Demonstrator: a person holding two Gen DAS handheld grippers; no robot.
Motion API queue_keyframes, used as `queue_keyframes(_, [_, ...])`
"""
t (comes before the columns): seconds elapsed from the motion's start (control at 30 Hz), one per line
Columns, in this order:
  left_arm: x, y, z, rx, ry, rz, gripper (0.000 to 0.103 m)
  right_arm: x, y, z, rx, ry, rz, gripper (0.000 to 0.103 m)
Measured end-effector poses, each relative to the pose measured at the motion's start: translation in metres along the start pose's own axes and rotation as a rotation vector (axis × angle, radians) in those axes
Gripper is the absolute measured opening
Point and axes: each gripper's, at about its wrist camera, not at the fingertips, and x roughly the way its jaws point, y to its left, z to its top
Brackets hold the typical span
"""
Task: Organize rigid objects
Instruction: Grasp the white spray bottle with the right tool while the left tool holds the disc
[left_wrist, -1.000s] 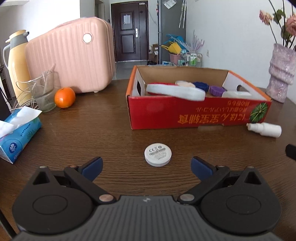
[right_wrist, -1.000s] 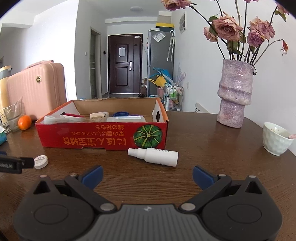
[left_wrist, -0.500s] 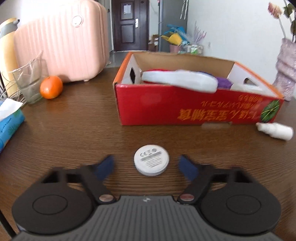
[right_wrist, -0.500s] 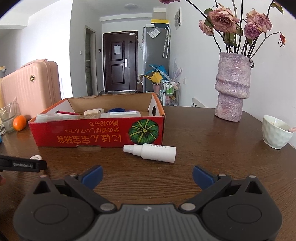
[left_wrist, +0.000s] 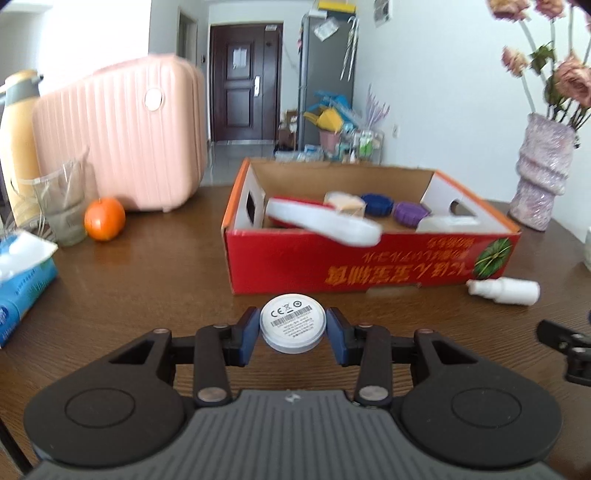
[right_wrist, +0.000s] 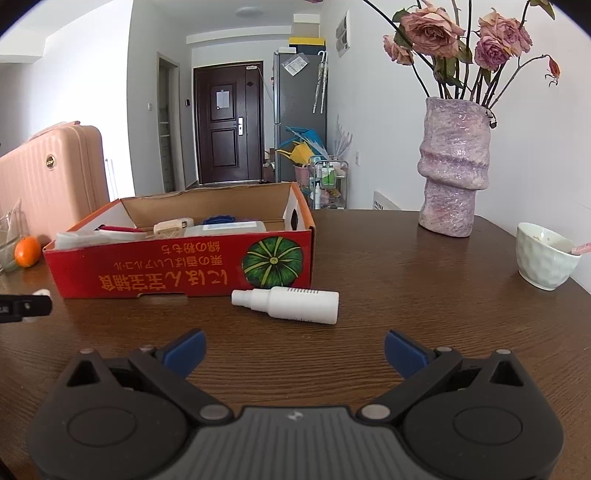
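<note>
Left gripper (left_wrist: 293, 325) clamped on the white disc (left_wrist: 293, 322), just in front of the red box (left_wrist: 369, 266). Right gripper (right_wrist: 294, 345) jaws wide, w/ the bottle (right_wrist: 288, 304) lying on the table (right_wrist: 406, 295) ahead.

- Tissue pack (left_wrist: 20, 284), cut off at the left edge.
- Label print on white disc (left_wrist: 292, 322), too small to read.
- White bowl (left_wrist: 587, 248), mostly beyond the right edge.

We see a dark wood-grain worktop (right_wrist: 406, 266) with a soft sheen, a printed cardboard box (right_wrist: 184, 266) glossy red outside and raw brown inside, a smooth matt white plastic bottle (right_wrist: 295, 304), a rough glazed vase (right_wrist: 456, 170), and a ribbed pink suitcase (left_wrist: 122, 136).
</note>
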Motion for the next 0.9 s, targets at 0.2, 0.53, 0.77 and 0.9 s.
queue_keyframes(0.2, [-0.014,-0.004,0.004,-0.002,-0.037,-0.023,0.04,0.011,0.006,0.006,0.029,0.001,-0.013,0.103])
queue_keyframes(0.53, [-0.015,-0.002,0.005,-0.017,-0.041,-0.027,0.04,0.05,0.014,0.022,0.071,0.031,-0.046,0.103])
queue_keyframes(0.77, [-0.014,0.001,0.006,-0.023,-0.04,-0.023,0.04,0.071,0.024,0.03,0.054,0.05,-0.057,0.103])
queue_keyframes(0.9, [-0.012,0.003,0.006,-0.029,-0.037,-0.019,0.04,0.083,0.027,0.033,0.031,0.073,-0.093,0.103])
